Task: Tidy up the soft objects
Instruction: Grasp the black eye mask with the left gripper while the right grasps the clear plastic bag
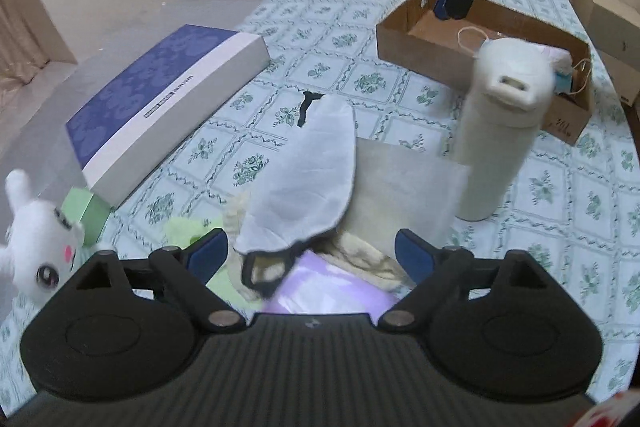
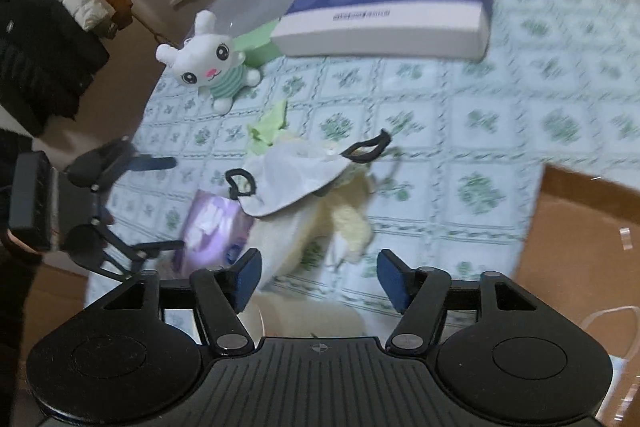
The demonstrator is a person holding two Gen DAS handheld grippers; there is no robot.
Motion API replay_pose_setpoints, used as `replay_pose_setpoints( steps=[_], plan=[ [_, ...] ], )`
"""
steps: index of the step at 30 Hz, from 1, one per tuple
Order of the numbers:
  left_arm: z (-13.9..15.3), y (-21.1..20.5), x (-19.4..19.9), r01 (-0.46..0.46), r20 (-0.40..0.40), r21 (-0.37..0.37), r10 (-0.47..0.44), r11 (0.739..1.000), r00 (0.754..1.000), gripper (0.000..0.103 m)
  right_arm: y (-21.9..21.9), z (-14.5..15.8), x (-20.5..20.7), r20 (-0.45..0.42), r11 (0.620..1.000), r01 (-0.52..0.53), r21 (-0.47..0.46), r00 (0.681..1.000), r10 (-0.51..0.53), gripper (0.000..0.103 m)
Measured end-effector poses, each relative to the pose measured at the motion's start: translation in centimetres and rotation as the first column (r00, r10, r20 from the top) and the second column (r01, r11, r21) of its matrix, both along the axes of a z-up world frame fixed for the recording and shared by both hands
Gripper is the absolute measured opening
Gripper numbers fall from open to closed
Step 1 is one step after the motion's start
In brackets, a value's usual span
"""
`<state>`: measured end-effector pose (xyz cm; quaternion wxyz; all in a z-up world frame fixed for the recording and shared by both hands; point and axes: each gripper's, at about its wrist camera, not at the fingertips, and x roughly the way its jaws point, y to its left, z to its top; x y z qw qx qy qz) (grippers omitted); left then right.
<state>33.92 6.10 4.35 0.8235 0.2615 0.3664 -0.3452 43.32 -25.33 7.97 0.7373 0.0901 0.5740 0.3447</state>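
**Both grippers spread wide above a heap of soft things on a floral cloth**

Nearest the left wrist camera, the left gripper [image 1: 310, 253] holds its blue-padded jaws spread apart with nothing between them, poised over the pile of soft objects. Directly ahead of it lies a grey face mask [image 1: 304, 171] with black ear loops, draped over a cream towel [image 1: 372, 203]. A purple packet [image 1: 332, 293] sits under the near edge of the pile, and a pale green cloth [image 1: 188, 229] pokes out at its left side. All of this rests on a tablecloth [image 1: 560, 187] printed with green flower squares.

A tall cream bottle [image 1: 500, 131] stands upright just right of the towel. Behind it sits an open cardboard box [image 1: 404, 35] holding another mask with white loops; pen marks on its front corner are too small to read. The right gripper [image 1: 452, 11] hangs over that box, and from its own camera the right gripper's jaws are likewise spread and empty.

At the left, a blue and white flat box [image 1: 160, 99] carries a strip of print along its white side, illegible in both views. A small green box [image 1: 90, 213] is tucked against its near corner, and a white plush bunny [image 1: 36, 243] with pink cheeks lies beside that.

From the right wrist view, the bunny [image 2: 208, 61] wears a green striped shirt, and the mask [image 2: 300, 175] sits well apart from it, atop the towel.
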Motion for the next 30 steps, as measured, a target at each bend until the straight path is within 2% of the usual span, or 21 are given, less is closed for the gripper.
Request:
replay_pose_setpoints(
  steps=[6,17,20,23,25,26,28,30],
  plan=[
    [-1.7,-1.5,3.7,0.076,-0.03,0.028,-0.075,0.997,0.997,0.09,1.2,-3.8,3.4,-0.121,0.998,-0.006,0.063,0.993,0.014,0.069],
    [-5.2,-4.8,8.4,0.173,-0.089,0.045,-0.169,0.984,0.982,0.09,2.6,-9.2,5.2,-0.213,0.992,-0.025,0.12,0.976,0.05,0.069],
    [-5.8,-5.7,9.5,0.192,-0.097,0.041,-0.188,0.98,0.977,0.083,3.4,-10.3,5.5,-0.229,0.99,-0.035,0.137,0.971,0.066,0.069],
    [-6.5,-6.3,10.2,0.208,-0.121,0.041,-0.202,0.977,0.972,0.071,3.9,-11.1,5.7,-0.242,0.988,-0.045,0.151,0.967,0.081,0.069],
    [-6.7,-6.5,10.3,0.222,-0.127,0.047,-0.215,0.974,0.968,0.053,4.1,-11.5,5.8,-0.248,0.985,-0.053,0.166,0.964,0.093,0.069],
    [-6.9,-6.5,10.4,0.227,-0.128,0.051,-0.219,0.973,0.967,0.047,4.2,-11.7,5.9,-0.253,0.983,-0.055,0.173,0.963,0.098,0.069],
    [-6.9,-6.4,10.4,0.23,-0.132,0.056,-0.221,0.972,0.966,0.025,4.5,-12.1,6.1,-0.259,0.982,-0.061,0.18,0.96,0.107,0.069],
    [-6.8,-6.2,10.5,0.229,-0.135,0.056,-0.22,0.972,0.966,0.011,4.9,-12.6,6.2,-0.267,0.981,-0.071,0.182,0.956,0.119,0.069]
  ],
)
